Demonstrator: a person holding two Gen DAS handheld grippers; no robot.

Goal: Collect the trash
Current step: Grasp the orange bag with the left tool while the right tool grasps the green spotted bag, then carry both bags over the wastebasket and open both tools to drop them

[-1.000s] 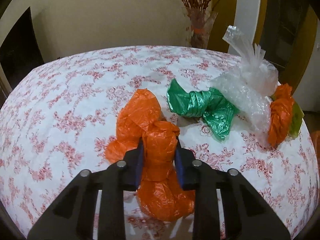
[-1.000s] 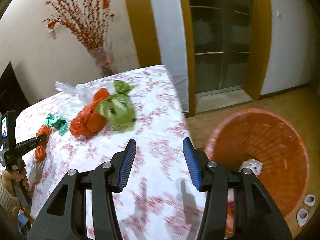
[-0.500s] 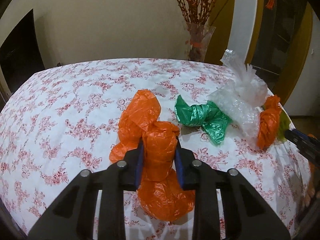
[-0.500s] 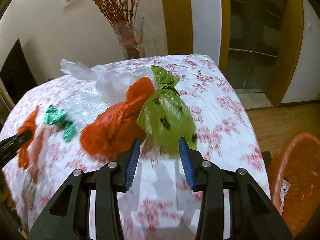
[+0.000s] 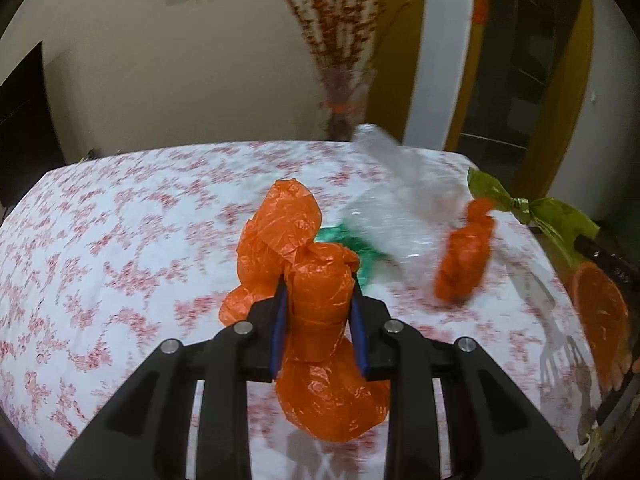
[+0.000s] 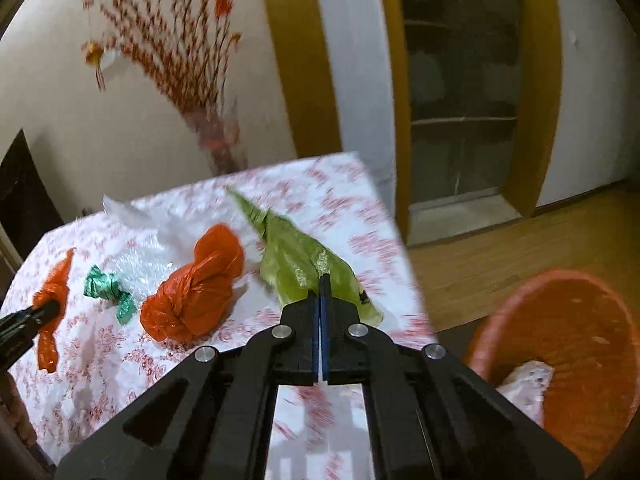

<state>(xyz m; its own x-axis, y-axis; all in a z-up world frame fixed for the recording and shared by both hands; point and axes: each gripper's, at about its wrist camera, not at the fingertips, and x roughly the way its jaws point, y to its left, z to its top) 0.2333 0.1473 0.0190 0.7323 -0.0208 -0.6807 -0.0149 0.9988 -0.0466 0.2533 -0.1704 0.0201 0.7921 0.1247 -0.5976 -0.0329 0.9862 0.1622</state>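
Left gripper point(image 5: 318, 322): fingers clenched on knotted orange bag point(image 5: 320, 312), above the bench point(image 5: 120, 240). Right gripper point(image 6: 322, 320): fingers pinching green bag point(image 6: 304, 264). Both likely light, soft, crushable; grip at twisted necks. Farther: basket point(image 6: 560, 360).

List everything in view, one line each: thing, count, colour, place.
knotted plastic bag: 1, orange, in left gripper
knotted plastic bag: 1, orange, mid-table
plastic bag: 1, light green, in right gripper
twisted bag: 1, dark green, on table
clear plastic wrap: 1, transparent, on table
tablecloth: 1, white with red flowers, covering table
basket: 1, orange, on floor
vase of branches: 1, red, behind table
left gripper: black, blue pads
right gripper: black, blue pads
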